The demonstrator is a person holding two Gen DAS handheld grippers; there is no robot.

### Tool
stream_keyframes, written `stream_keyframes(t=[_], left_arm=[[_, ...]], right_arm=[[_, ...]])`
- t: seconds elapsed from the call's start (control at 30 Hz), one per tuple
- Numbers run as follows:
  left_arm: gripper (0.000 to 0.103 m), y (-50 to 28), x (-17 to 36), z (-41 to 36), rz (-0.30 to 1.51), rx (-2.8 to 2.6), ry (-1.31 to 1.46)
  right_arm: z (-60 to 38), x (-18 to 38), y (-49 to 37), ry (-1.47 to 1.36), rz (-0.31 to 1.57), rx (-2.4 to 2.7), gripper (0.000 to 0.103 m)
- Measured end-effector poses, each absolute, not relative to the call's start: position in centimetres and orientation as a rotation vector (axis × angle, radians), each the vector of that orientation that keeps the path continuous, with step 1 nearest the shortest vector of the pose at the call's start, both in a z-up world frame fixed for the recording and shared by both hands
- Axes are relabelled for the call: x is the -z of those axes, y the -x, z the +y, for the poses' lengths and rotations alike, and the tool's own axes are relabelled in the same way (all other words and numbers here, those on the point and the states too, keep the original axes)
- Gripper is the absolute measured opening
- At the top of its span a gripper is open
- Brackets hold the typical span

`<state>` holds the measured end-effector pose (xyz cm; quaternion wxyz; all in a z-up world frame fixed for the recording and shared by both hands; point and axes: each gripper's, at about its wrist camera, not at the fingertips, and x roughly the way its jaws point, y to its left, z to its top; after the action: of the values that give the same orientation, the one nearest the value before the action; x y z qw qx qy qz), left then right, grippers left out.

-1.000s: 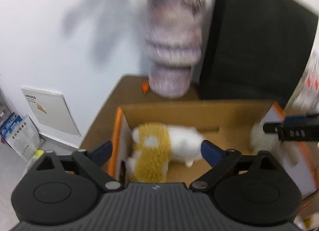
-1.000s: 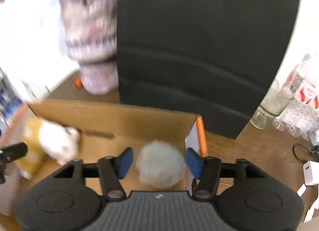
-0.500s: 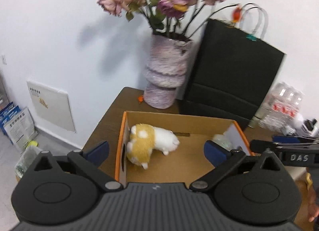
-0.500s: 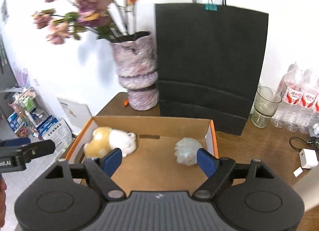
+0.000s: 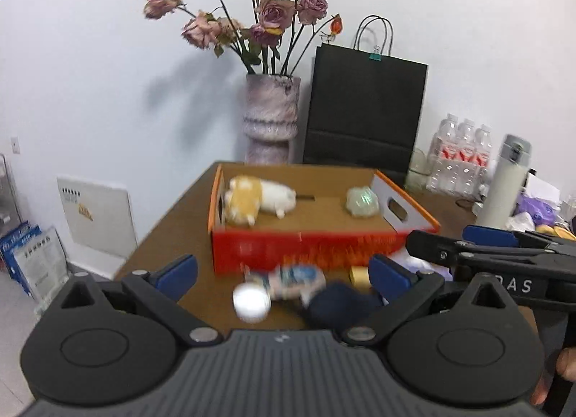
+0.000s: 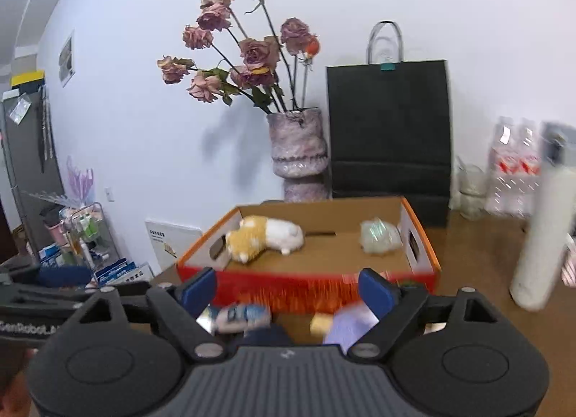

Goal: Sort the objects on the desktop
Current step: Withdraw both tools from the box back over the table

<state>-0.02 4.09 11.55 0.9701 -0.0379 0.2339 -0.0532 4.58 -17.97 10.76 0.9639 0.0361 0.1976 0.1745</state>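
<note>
An open cardboard box (image 5: 306, 247) with an orange-red front wall stands on the brown table; it also shows in the right wrist view (image 6: 309, 283). Inside lie a yellow-and-white plush toy (image 5: 259, 199) (image 6: 266, 237) at the left and a pale crumpled ball (image 5: 361, 201) (image 6: 378, 237) at the right. In front of the box lie a small white-capped bottle (image 5: 277, 291) (image 6: 241, 316), a dark blue object (image 5: 338, 305), a small yellow block (image 5: 358, 274) (image 6: 320, 323) and a lilac item (image 6: 351, 323). My left gripper (image 5: 282, 273) and right gripper (image 6: 288, 289) are open and empty, above these items.
A vase of dried roses (image 5: 271, 118) and a black paper bag (image 5: 363, 111) stand behind the box. Water bottles (image 5: 460, 161), a glass (image 6: 471, 190) and a white thermos (image 5: 504, 183) (image 6: 543, 237) stand at the right. The table's left edge drops to the floor.
Both grippers have pulled back and up from the box, both still open. The plush and the ball stay in the box. The items in front of the box have come into view.
</note>
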Motion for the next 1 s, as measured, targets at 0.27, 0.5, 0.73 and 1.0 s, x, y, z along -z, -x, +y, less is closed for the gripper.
stream_keyframes(t=[0.27, 0.5, 0.73, 1.0], left_arm=[[0.103, 5.7, -5.4, 3.9, 0.583, 0.049, 0.122], [0.103, 9.1, -4.5, 4.7, 0.583, 0.093, 0.093], [0.103, 9.4, -5.1, 4.9, 0.527, 0.104, 0.102], [0.103, 7.1, -3.8, 5.3, 0.59, 0.09, 0.112]], right_arm=[[-18.6, -6.0, 3.0, -0.013, 0.431, -0.338, 0.084], [-19.6, -4.3, 8.0, 0.14, 0.417, -0.335, 0.088], [-21.3, -3.9, 10.4, 0.137, 0.412, -0.315, 0.092], [-23.8, -4.3, 7.8, -0.001, 0.433, -0.253, 0.095]])
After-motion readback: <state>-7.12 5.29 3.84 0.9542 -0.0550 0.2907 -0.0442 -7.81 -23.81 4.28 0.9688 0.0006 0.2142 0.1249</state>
